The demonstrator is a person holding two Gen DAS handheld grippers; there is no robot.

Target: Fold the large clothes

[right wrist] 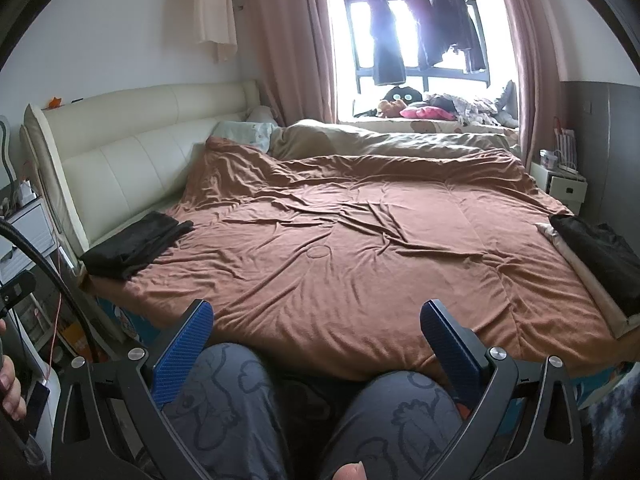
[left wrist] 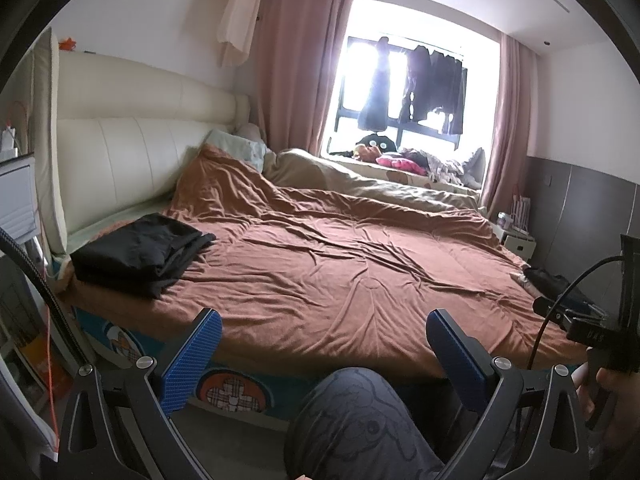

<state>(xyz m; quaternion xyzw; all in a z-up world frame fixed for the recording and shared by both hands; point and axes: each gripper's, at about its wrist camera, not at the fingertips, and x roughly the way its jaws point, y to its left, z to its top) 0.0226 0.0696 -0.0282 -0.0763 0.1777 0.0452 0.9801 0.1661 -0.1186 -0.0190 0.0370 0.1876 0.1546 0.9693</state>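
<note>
1. Left gripper (left wrist: pixel 322 334) hangs with jaws spread wide, nothing between them — folded black garment (left wrist: pixel 140 254) lies ahead and to its left on the brown quilt (left wrist: pixel 340 264).
2. Right gripper (right wrist: pixel 316 326) is just as wide apart and empty-handed — another dark garment (right wrist: pixel 600 258) rests far right at the bed's edge.
3. Both hover over the person's knees (right wrist: pixel 404 404).

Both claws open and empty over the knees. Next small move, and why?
Probably reach the right claw toward the loose black garment at the bed's right edge. It lies unfolded there, while the black pile by the headboard already looks folded, and the brown quilt between them is bare.
</note>
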